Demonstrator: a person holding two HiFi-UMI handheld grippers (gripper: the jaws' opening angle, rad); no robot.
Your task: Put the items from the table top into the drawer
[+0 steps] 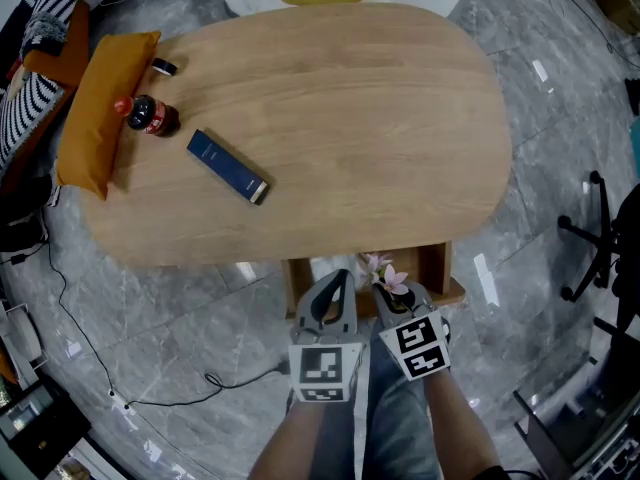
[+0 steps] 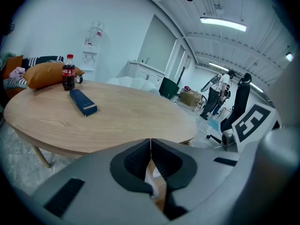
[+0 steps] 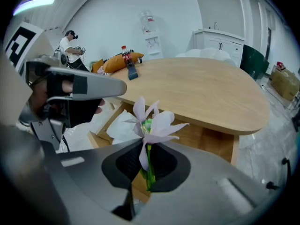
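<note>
An oval wooden table (image 1: 350, 118) fills the head view. An orange cushion (image 1: 100, 108) lies along its far left edge. Under the table's near edge a wooden drawer (image 1: 446, 273) stands pulled open, with something white inside it.

Both grippers are over the open drawer, side by side. The left gripper (image 1: 340, 278) has its jaws pressed together along a thin line; its own view shows nothing between them. The right gripper (image 1: 388, 298) has its jaws almost fully together, pinching the green stem of a flower (image 1: 390, 276). The pale pink petals stand up above the fingertips (image 3: 161, 161), over the drawer's mouth.

Two more things lie on the table top, well away from the grippers. A flat blue box (image 1: 227, 166) lies slantwise near the left side. A small cola bottle (image 1: 152, 116) lies just beyond it, touching the cushion.
</note>
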